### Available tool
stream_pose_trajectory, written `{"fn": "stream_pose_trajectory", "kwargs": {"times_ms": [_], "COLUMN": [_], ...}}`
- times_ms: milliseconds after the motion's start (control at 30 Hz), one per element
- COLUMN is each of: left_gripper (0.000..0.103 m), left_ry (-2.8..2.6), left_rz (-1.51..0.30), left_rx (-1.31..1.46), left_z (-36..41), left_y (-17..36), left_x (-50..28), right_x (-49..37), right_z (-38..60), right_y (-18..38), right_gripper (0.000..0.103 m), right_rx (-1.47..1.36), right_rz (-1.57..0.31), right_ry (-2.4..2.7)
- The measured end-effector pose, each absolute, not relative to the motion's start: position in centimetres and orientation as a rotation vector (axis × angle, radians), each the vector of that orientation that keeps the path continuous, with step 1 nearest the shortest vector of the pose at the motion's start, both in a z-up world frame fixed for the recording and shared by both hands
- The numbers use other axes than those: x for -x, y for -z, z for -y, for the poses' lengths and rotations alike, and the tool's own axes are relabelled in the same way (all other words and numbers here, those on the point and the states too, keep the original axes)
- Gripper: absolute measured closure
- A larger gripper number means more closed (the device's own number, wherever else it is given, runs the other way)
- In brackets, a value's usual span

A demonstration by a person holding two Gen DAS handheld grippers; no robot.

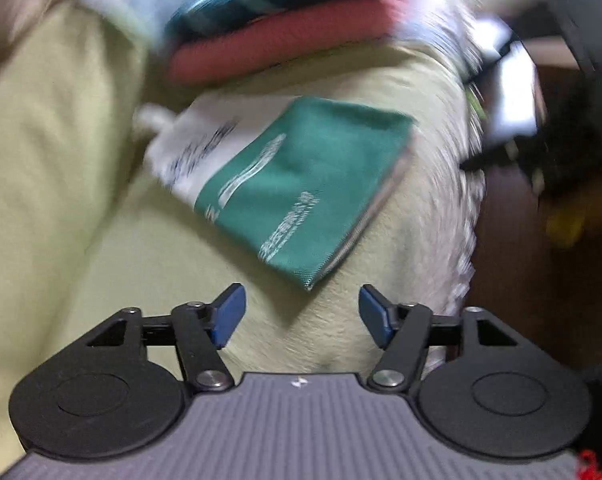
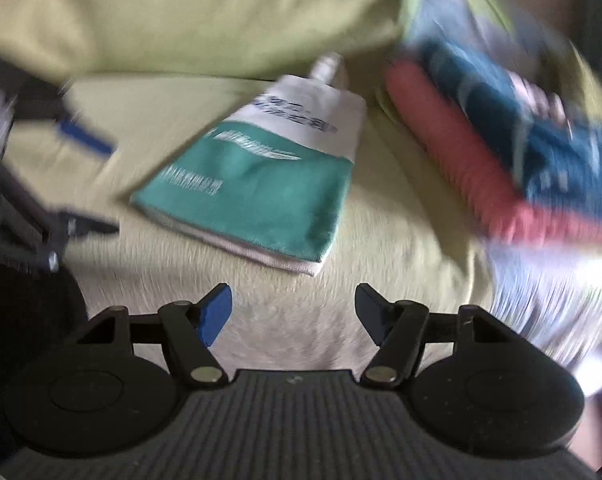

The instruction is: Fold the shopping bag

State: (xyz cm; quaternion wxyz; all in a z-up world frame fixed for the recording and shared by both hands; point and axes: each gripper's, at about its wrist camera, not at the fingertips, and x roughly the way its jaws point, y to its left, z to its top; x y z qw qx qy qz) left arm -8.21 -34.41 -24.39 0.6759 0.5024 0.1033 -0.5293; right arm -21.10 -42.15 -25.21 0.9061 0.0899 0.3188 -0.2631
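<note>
Shopping bag [image 1: 301, 184] lay folded flat on the sofa seat [image 1: 113, 264], ahead of both grippers.
Left gripper [image 1: 301, 312] and right gripper [image 2: 293, 312] both gaped wide, holding nothing; neither clearly nearer.

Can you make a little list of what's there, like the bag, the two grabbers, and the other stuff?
bag: green and white shopping bag, folded flat
bag rests on: pale yellow-green cushion
left gripper: open, empty, apart from the bag
right gripper: open, empty, apart from the bag
nearby: folded red cloth with blue patterned cloth on top
picture quality: blurred, print on bag unreadable
</note>
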Motion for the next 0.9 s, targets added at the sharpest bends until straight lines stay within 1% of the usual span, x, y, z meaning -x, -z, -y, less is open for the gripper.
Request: {"fn": "stream_pose_trajectory", "kwargs": {"times_ms": [167,333,367,533,567,700,900], "left_gripper": [0.032,0.031,0.031,0.026,0.026,0.025,0.022], "left_ry": [1.156,1.116,1.107,1.082,1.074,1.001,0.902], "left_rz": [-0.379,-0.522,-0.549,-0.672,-0.697,-0.779,-0.802], "left_rx": [-1.003,-0.874,-0.848,-0.721,-0.698,-0.643,-0.609], "left_z": [34.4,34.5,34.5,34.2,34.0,33.6,32.8], "left_y": [22.7,21.1,20.8,19.5,19.4,19.3,18.9], "left_x": [7.3,6.5,6.3,5.6,5.5,5.1,4.8], "right_x": [22.5,23.7,23.9,23.8,23.8,23.9,25.0], "right_z": [43.8,44.8,44.9,44.9,44.8,43.5,43.0], "right_y": [24.9,24.6,24.6,24.0,23.7,22.3,20.9], "right_gripper": [0.037,0.024,0.017,0.008,0.004,0.003,0.002], "right_rx": [-0.441,-0.596,-0.618,-0.682,-0.686,-0.661,-0.730], "right_rz": [-0.592,-0.548,-0.547,-0.563,-0.556,-0.512,-0.397], "right_ry": [0.586,0.611,0.620,0.629,0.631,0.647,0.680]}}
